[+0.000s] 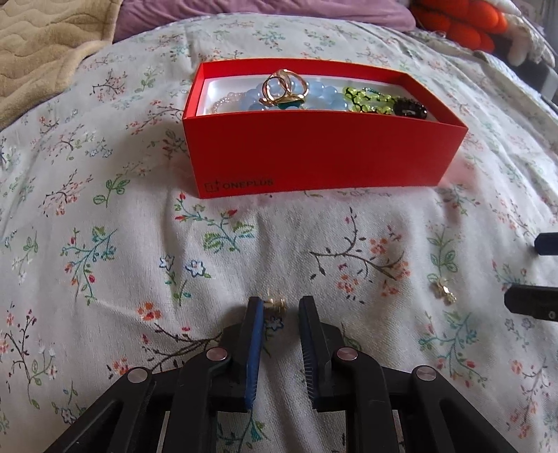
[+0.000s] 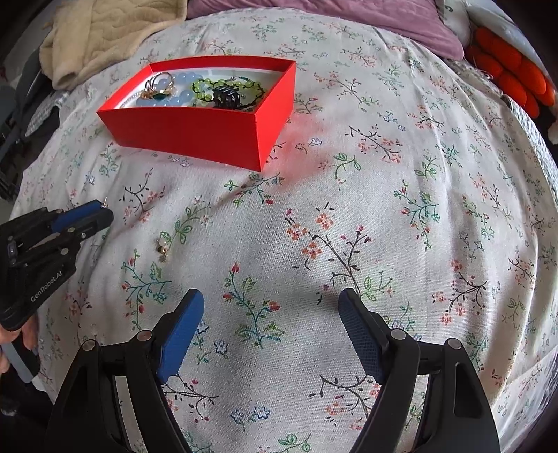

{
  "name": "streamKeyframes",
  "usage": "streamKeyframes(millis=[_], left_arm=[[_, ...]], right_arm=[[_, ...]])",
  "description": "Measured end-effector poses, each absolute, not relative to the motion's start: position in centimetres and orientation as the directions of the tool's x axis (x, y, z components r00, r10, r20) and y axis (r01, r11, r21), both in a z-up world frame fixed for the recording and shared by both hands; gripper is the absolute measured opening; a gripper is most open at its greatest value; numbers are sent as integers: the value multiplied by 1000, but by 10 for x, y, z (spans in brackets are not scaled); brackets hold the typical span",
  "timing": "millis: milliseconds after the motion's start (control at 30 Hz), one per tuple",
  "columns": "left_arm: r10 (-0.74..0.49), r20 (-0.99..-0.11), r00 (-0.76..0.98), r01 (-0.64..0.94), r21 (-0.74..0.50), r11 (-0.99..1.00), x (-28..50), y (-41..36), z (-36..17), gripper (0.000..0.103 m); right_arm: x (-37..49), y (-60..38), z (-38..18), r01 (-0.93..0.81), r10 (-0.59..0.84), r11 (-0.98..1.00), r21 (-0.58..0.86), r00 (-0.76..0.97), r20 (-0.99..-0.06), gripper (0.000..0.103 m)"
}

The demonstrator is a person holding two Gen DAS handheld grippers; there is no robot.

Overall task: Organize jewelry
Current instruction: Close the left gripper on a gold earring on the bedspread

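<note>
A red box (image 1: 324,156) stands on the floral bedsheet and holds gold rings (image 1: 284,87), blue beads (image 1: 324,92), green beads (image 1: 366,99) and a dark piece. My left gripper (image 1: 279,306) is partly open with a small gold earring (image 1: 275,304) between its tips, against the left pad (image 1: 256,334). It also shows in the right wrist view (image 2: 101,209). A second gold earring (image 1: 443,287) lies on the sheet to its right, also seen in the right wrist view (image 2: 163,248). My right gripper (image 2: 272,303) is wide open and empty above the sheet.
The red box shows in the right wrist view (image 2: 195,132) at the upper left. A beige blanket (image 1: 45,45) and a purple pillow (image 1: 244,14) lie at the back. An orange plush (image 2: 512,76) sits at the far right.
</note>
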State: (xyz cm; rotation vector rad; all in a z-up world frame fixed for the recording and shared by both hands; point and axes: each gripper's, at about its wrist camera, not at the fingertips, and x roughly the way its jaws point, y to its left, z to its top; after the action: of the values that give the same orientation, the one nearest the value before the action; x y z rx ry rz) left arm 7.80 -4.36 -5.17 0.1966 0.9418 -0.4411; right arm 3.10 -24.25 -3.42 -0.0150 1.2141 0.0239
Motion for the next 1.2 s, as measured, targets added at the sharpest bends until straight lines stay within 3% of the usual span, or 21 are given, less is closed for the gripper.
streamKeyframes(millis=[133, 200, 833, 1200], left_arm=[[-271, -813, 516, 457, -7, 890, 78, -46, -52, 16], [-265, -816, 514, 463, 4, 886, 78, -47, -52, 7], [-212, -838, 502, 402, 9, 916, 75, -17, -38, 7], [-224, -840, 494, 400, -9, 916, 73, -8, -35, 7]], right_arm=[[32, -240, -36, -30, 7, 1000, -3, 347, -938, 82], [32, -239, -37, -33, 5, 999, -7, 346, -938, 82], [46, -195, -43, -98, 65, 995, 33, 342, -937, 81], [64, -172, -46, -89, 71, 995, 43, 344, -936, 46]])
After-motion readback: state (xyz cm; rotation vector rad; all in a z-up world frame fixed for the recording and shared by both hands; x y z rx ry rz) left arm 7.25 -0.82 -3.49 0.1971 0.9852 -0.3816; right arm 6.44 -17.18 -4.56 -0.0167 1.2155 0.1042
